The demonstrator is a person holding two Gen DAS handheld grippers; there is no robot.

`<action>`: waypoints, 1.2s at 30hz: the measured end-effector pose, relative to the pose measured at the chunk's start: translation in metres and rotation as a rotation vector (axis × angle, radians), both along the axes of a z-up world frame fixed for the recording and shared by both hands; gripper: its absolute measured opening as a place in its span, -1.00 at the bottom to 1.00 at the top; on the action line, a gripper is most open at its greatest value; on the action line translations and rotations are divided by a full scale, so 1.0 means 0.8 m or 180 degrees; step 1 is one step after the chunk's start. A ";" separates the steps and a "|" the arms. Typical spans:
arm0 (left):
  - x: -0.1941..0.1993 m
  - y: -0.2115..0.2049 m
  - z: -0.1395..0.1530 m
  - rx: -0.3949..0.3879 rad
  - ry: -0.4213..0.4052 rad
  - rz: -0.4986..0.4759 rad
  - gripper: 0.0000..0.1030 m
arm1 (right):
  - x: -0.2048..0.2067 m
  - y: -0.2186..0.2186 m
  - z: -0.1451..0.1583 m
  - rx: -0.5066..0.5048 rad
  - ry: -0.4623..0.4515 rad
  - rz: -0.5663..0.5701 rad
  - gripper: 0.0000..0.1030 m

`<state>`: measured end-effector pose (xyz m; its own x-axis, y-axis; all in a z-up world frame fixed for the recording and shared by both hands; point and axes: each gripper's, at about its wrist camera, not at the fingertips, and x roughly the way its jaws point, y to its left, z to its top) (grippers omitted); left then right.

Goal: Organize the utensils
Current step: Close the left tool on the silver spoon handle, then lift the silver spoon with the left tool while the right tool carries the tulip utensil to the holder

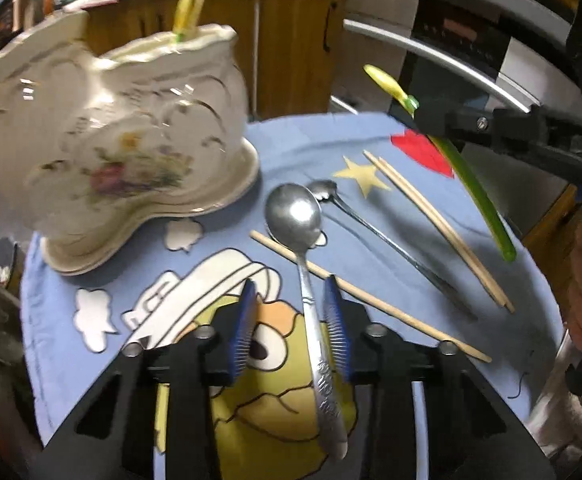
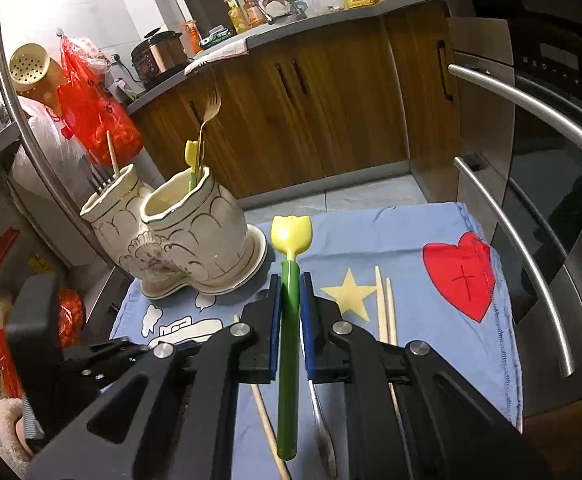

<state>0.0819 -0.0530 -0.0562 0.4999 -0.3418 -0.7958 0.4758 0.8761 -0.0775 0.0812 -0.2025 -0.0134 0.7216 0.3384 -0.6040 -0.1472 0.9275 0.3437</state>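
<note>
The tulip spoon is clamped by its green stem in the right gripper and carried above the cloth, yellow head toward the holder, presumably to be stood beside the matching tulip utensil and fork already there. A large steel spoon lies on the cloth, its handle between the pads of the left gripper; the jaws are part closed, but contact cannot be confirmed, so it is judged not yet grasped. Counted on the cloth: two steel spoons, the smaller one alongside, and three chopsticks, a pair and a single. Two ceramic cups form the holder; the rear cup holds one chopstick and some dark prongs.
</note>
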 end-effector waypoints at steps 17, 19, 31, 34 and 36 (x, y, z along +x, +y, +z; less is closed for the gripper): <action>0.018 -0.056 -0.011 0.0624 0.0043 -0.0211 -0.85 | 0.001 0.000 -0.004 0.0078 0.0028 0.0064 -0.82; 0.020 -0.052 -0.012 0.0494 0.0012 -0.0195 -0.87 | 0.000 0.001 -0.005 0.0077 0.0029 0.0081 -0.82; -0.018 0.001 0.052 -0.0181 -0.0411 -0.0116 -0.88 | -0.006 -0.007 0.003 0.0124 -0.0110 0.0023 -0.82; -0.030 0.015 0.081 -0.0328 -0.0549 -0.0111 -0.88 | -0.011 -0.002 0.007 0.0141 -0.0164 0.0056 -0.82; -0.041 0.026 0.100 -0.0400 -0.0656 -0.0104 -0.88 | -0.013 0.001 0.010 0.0189 -0.0191 0.0104 -0.82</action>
